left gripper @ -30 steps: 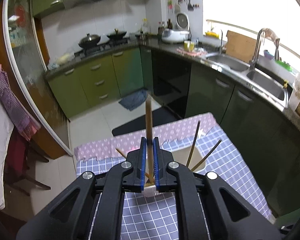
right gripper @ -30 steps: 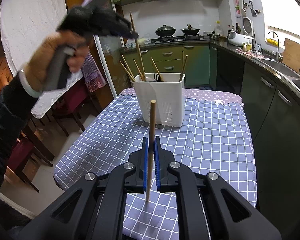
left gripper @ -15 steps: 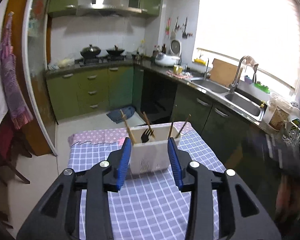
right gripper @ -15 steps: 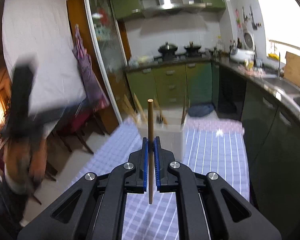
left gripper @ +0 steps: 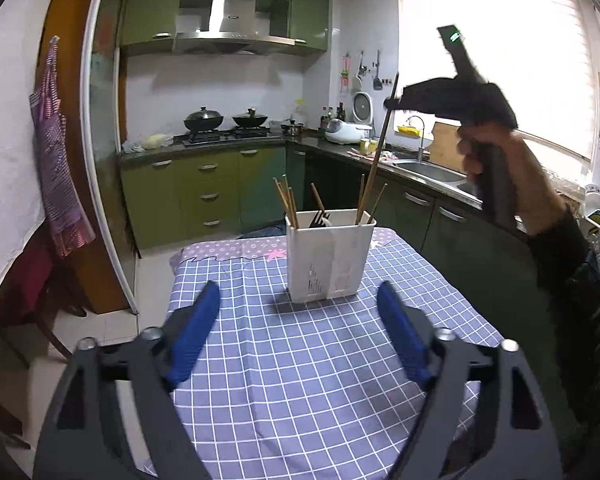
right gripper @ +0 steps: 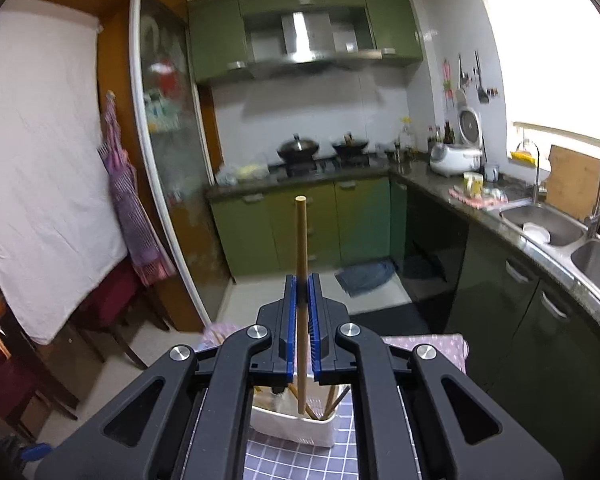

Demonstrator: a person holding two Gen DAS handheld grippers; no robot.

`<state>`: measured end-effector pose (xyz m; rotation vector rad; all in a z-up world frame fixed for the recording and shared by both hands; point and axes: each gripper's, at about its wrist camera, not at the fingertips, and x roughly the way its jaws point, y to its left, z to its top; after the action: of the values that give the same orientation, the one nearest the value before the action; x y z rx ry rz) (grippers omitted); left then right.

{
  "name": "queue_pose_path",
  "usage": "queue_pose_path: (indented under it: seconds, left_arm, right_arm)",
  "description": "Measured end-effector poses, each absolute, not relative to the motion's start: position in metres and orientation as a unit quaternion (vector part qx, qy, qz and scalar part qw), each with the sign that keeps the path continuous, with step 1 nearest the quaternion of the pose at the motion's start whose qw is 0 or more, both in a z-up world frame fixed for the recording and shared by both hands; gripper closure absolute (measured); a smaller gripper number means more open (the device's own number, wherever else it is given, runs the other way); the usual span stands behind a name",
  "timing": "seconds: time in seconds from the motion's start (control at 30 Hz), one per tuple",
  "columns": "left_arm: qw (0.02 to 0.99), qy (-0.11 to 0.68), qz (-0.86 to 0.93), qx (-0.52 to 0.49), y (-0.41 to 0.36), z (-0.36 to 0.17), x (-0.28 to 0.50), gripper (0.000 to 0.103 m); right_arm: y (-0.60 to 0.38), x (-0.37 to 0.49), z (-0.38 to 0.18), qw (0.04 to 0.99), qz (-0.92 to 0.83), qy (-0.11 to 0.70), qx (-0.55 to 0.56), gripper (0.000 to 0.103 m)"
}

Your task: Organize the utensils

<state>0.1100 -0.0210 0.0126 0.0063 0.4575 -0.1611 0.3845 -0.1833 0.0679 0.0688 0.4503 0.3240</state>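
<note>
A white utensil holder (left gripper: 329, 256) stands on the checked tablecloth (left gripper: 300, 380) and holds several wooden chopsticks and a dark fork. My left gripper (left gripper: 300, 312) is open and empty, low over the cloth in front of the holder. My right gripper (right gripper: 302, 280) is shut on a wooden chopstick (right gripper: 301, 240), held upright above the holder (right gripper: 292, 426). In the left wrist view the right gripper (left gripper: 392, 102) is above the holder's right side, and its chopstick (left gripper: 378, 152) reaches down into the holder.
The table stands in a kitchen with green cabinets (left gripper: 204, 196), a stove with two pans (left gripper: 224, 120) and a sink (left gripper: 432, 170) at the right. A chair (left gripper: 32, 292) with cloth stands left of the table. The hand holding the right gripper (left gripper: 508, 176) is at the right.
My left gripper let go of its chopstick into the holder, opened and drew back. My right gripper rose and moved over the holder with its chopstick.
</note>
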Motion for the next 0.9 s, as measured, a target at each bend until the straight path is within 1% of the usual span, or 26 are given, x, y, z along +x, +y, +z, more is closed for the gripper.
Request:
queue_pose_path:
  seconds: [0.07, 0.13, 0.27, 0.37, 0.4, 0.43, 0.47, 0.5, 0.57, 0.63, 0.7, 0.73, 0.8, 0.83, 0.9]
  left_arm:
    - [0.973, 0.221, -0.072, -0.003, -0.017, 0.007, 0.107, 0.017]
    - [0.974, 0.216, -0.065, -0.009, -0.015, 0.005, 0.105, 0.015]
    - [0.979, 0.198, -0.048, -0.011, -0.013, 0.003, 0.098, 0.014]
    - [0.977, 0.206, -0.056, -0.017, -0.016, 0.004, 0.098, 0.013]
    - [0.976, 0.208, -0.059, -0.021, -0.016, 0.004, 0.098, 0.013]
    - [0.976, 0.21, -0.059, -0.024, -0.015, 0.003, 0.097, 0.012]
    - [0.975, 0.211, -0.059, -0.023, -0.016, 0.003, 0.097, 0.012]
    - [0.975, 0.213, -0.059, -0.021, -0.017, 0.003, 0.097, 0.012]
    - [0.975, 0.216, -0.059, -0.016, -0.017, 0.002, 0.096, 0.011]
    - [0.974, 0.217, -0.059, -0.015, -0.017, 0.001, 0.097, 0.011]
    - [0.974, 0.218, -0.06, -0.014, -0.017, -0.002, 0.096, 0.01]
    - [0.974, 0.219, -0.06, -0.015, -0.018, -0.003, 0.096, 0.01]
    - [0.973, 0.223, -0.064, -0.015, -0.018, -0.005, 0.096, 0.009]
    - [0.972, 0.224, -0.065, -0.015, -0.019, -0.007, 0.096, 0.009]
    - [0.972, 0.226, -0.066, -0.015, -0.021, -0.01, 0.095, 0.009]
  right_arm:
    - [-0.179, 0.396, 0.054, 0.96, 0.154, 0.233, 0.029, 0.096]
    - [-0.175, 0.406, 0.042, 0.956, 0.154, 0.246, 0.028, 0.096]
    - [-0.165, 0.418, 0.016, 0.95, 0.157, 0.27, 0.02, 0.096]
    - [-0.159, 0.423, -0.003, 0.945, 0.16, 0.286, 0.013, 0.096]
    - [-0.157, 0.425, -0.009, 0.943, 0.161, 0.29, 0.01, 0.094]
    - [-0.156, 0.424, -0.014, 0.943, 0.16, 0.292, 0.008, 0.091]
    - [-0.156, 0.424, -0.018, 0.942, 0.162, 0.294, 0.007, 0.078]
    - [-0.157, 0.421, -0.02, 0.942, 0.163, 0.292, 0.009, 0.071]
    - [-0.159, 0.409, -0.02, 0.944, 0.165, 0.285, 0.012, 0.069]
    - [-0.165, 0.391, -0.018, 0.946, 0.17, 0.273, 0.02, 0.062]
    - [-0.174, 0.358, -0.017, 0.95, 0.174, 0.256, 0.03, 0.049]
    - [-0.18, 0.344, -0.018, 0.951, 0.176, 0.25, 0.033, 0.046]
    - [-0.192, 0.311, -0.023, 0.954, 0.177, 0.24, 0.038, 0.034]
    - [-0.199, 0.29, -0.03, 0.956, 0.174, 0.233, 0.042, 0.031]
    - [-0.209, 0.254, -0.044, 0.958, 0.165, 0.229, 0.041, 0.02]
